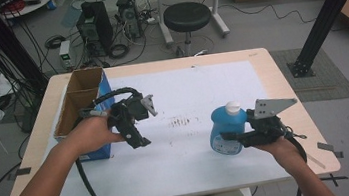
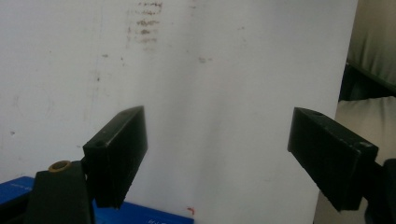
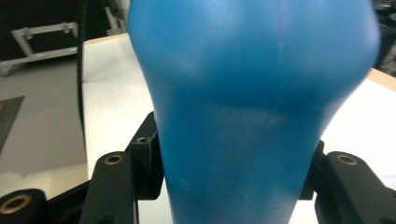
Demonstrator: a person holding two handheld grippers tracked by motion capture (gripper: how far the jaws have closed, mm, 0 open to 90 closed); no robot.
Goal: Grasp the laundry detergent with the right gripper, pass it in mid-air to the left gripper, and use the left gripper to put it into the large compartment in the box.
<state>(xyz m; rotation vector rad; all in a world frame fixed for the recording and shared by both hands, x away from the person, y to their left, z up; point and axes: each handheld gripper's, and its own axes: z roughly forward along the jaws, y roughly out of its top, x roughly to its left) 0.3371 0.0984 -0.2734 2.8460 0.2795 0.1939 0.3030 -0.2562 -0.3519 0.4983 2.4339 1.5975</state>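
You've got one blue bottle [image 1: 227,131] with a white cap, clamped in your right gripper [image 1: 233,140] over the table's [image 1: 197,176] right side. Left gripper [image 1: 137,138] gapes wide and empty beside one cardboard box [image 1: 75,107].

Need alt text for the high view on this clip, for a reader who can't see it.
A person's right gripper is shut on a blue bottle with a white cap, on a white-topped table. The left gripper, open and empty, is held beside an open cardboard box at the table's left edge.
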